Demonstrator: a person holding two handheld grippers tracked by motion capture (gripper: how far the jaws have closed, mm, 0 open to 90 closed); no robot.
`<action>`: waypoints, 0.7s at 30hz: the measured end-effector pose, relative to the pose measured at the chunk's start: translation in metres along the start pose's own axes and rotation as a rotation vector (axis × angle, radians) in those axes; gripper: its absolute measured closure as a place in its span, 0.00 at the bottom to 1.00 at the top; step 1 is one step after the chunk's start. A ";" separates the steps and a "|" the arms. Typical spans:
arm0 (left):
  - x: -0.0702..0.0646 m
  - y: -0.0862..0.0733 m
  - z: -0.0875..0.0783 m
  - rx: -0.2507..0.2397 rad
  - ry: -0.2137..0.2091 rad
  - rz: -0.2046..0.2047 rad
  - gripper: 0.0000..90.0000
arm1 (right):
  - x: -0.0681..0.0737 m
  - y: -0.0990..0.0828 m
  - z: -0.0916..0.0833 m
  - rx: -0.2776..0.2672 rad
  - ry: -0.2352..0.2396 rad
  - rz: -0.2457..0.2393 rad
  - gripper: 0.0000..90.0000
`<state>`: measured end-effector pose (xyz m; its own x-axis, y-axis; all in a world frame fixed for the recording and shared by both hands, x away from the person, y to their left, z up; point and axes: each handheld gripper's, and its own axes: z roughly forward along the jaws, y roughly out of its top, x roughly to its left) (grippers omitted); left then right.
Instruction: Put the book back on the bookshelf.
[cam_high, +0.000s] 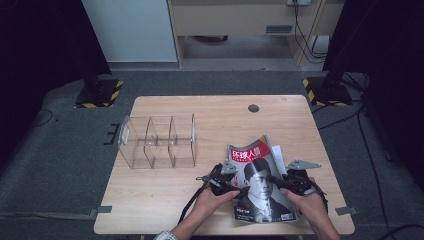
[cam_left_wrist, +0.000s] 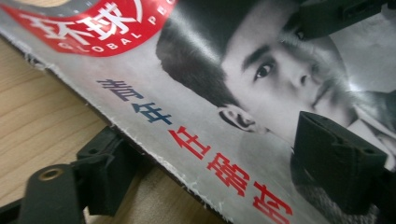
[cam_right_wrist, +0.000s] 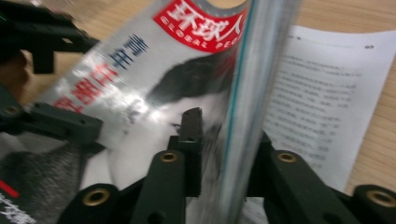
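Magazine (cam_high: 260, 182) was found at the near right part of the wooden table (cam_high: 175, 195), long axis running from the near edge away and slightly leftward, red title band at the far end. Its cover edge was seen lifted on the right, printed inner pages (cam_right_wrist: 322, 98) exposed beneath. A clear plastic divided organizer (cam_high: 157, 141) stood well apart to the far left; nothing lay between. The left gripper (cam_left_wrist: 224, 168) was held wide, one jaw under the magazine's left edge, the other above the cover, pads not pressed. The right gripper (cam_right_wrist: 229, 158) was parted narrowly, the raised cover edge (cam_right_wrist: 252, 93) standing between its jaws; contact could not be told.
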<state>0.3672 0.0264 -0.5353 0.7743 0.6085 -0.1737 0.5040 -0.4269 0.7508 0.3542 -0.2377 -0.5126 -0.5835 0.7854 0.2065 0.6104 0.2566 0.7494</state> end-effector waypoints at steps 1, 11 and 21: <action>-0.001 0.000 0.000 0.000 0.011 0.005 0.20 | 0.000 -0.001 0.001 0.018 -0.015 0.003 0.77; 0.000 0.000 -0.002 -0.002 0.062 0.022 0.36 | -0.004 -0.006 0.013 0.091 -0.091 -0.024 0.34; 0.001 0.000 -0.002 -0.003 0.063 0.028 0.40 | -0.014 -0.009 0.010 0.099 -0.207 -0.002 0.23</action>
<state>0.3671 0.0289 -0.5346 0.7624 0.6373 -0.1123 0.4812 -0.4423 0.7569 0.3625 -0.2455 -0.5284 -0.4689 0.8810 0.0635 0.6644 0.3044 0.6825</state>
